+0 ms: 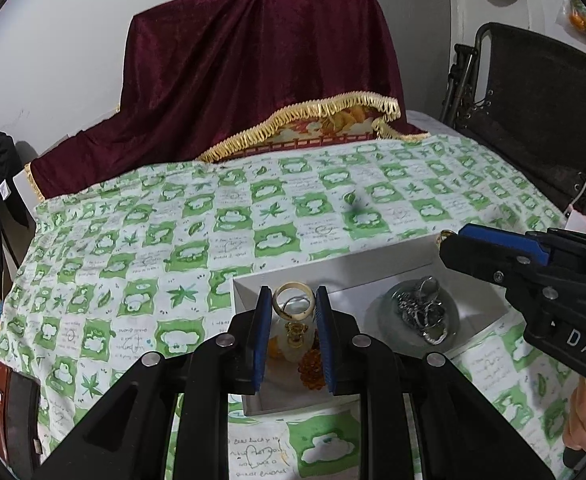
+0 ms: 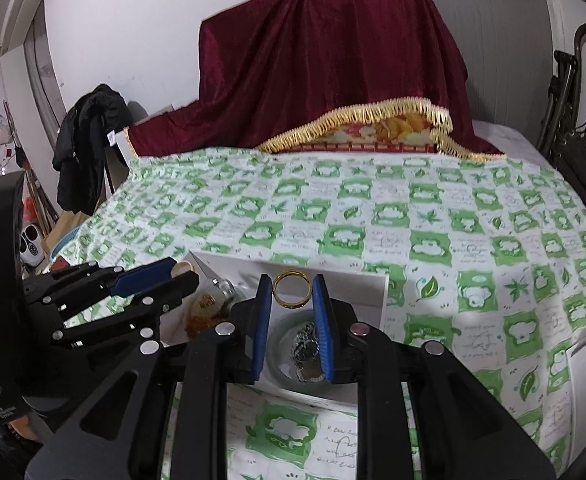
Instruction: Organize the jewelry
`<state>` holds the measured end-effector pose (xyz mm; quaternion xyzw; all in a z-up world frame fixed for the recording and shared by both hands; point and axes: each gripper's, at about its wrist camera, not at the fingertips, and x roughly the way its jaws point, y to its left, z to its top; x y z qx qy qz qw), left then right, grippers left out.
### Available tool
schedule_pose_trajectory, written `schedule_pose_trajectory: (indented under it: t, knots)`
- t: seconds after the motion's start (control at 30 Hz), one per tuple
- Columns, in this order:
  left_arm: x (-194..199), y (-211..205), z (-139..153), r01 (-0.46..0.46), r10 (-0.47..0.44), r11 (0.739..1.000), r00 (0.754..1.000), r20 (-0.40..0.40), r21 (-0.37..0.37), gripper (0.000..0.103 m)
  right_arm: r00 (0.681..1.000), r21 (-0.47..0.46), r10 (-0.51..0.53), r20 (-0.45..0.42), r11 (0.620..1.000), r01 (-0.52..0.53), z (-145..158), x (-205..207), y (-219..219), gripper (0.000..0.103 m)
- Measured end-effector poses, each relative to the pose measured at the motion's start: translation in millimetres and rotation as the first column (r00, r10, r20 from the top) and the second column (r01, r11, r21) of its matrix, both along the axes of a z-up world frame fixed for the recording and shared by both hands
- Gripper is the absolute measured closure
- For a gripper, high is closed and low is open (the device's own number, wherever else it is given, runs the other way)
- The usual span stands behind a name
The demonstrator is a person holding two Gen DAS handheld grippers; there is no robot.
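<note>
Each claw grips a bangle over a shallow white box (image 1: 249, 282) that sits on a bench covered with a green-and-white cloth (image 1: 197, 208).

The left claw (image 1: 293, 312) is clenched on a pale cream bangle (image 1: 294, 300), its blue pads pressing the ring's two sides so it stands upright between them. The right claw (image 2: 292, 300) is likewise clenched on a gold bangle (image 2: 291, 289), held the same way above the right-hand part of the box.

Both bangles look rigid and light. Their smooth, rounded rims are likely slippery, so a squeeze across the widest span, as now, seems the safest hold; a pinch off-centre could let the ring squirt out. The cream one may be stone or resin and could chip if dropped, so I would lower it, not let it fall.

Inside the box, the left half holds a frosted glass bottle (image 1: 293, 340) with a gold stopper and some amber beads (image 1: 311, 370) beside it. The right half holds a pale green bangle (image 2: 289, 380) lying flat, with a tangle of silver chains and rings (image 1: 423, 314) heaped inside its circle. Whether a divider separates the halves I cannot tell.

A dark red cloth with gold fringe (image 1: 253, 72) drapes something bulky at the back.
</note>
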<state>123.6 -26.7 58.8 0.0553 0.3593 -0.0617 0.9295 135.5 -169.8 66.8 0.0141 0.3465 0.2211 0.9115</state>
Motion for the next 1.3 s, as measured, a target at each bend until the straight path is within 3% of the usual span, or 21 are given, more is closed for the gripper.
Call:
schedule_pose_trajectory:
  t: [0.27, 0.33, 0.4, 0.67, 0.77, 0.9, 1.03, 1.1, 1.17, 1.3]
  knots:
    - [8.1, -5.6, -22.0, 0.010, -0.009, 1.000, 0.998, -0.058, 0.020, 0.080, 0.998, -0.015, -0.008, -0.057, 1.000, 0.007, -20.9, 9.5, -5.1, 0.083]
    - [7.9, -6.4, -22.7, 0.011, -0.010, 1.000, 0.998, -0.059, 0.026, 0.069, 0.998, -0.006, -0.020, -0.057, 1.000, 0.019, -22.5, 9.9, -7.5, 0.072]
    - [5.3, -6.3, -20.9, 0.011, -0.010, 1.000, 0.999, -0.048, 0.021, 0.063, 0.998, 0.003, -0.028, -0.053, 1.000, 0.028, -21.6, 9.4, -10.0, 0.071]
    - [-1.9, -7.2, -11.8, -0.001, 0.001, 1.000, 1.000, -0.023, 0.020, 0.059, 0.999, 0.024, -0.042, -0.029, 0.999, 0.042, -12.3, 3.6, -15.9, 0.071]
    - [-8.5, -7.0, -4.4, -0.018, 0.018, 1.000, 1.000, 0.006, 0.024, 0.044, 0.999, 0.037, -0.051, -0.008, 0.998, 0.052, -3.1, -3.1, -19.4, 0.071]
    - [-19.3, -6.2, 10.7, -0.038, 0.037, 0.999, 0.998, 0.047, 0.009, 0.035, 0.998, 0.061, -0.066, 0.013, 0.996, 0.065, 10.1, -12.9, -24.6, 0.070]
    - [-33.1, -6.4, 27.0, -0.065, 0.064, 0.998, 0.994, 0.087, 0.001, 0.025, 0.995, 0.097, -0.090, 0.041, 0.992, 0.085, 24.3, -29.4, -32.1, 0.057]
    - [-42.4, -6.8, 35.3, -0.094, 0.093, 0.996, 0.989, 0.116, 0.008, 0.012, 0.992, 0.101, -0.109, 0.059, 0.990, 0.103, 31.3, -38.2, -35.0, 0.048]
    - [-54.9, -6.0, 44.0, -0.123, 0.120, 0.992, 0.981, 0.152, 0.008, 0.006, 0.987, 0.107, -0.136, 0.082, 0.986, 0.127, 39.3, -48.1, -39.3, 0.039]
    - [-73.4, -4.2, 55.2, -0.143, 0.142, 0.990, 0.971, 0.190, -0.010, 0.004, 0.979, 0.129, -0.174, 0.108, 0.979, 0.159, 46.8, -64.0, -47.9, 0.027]
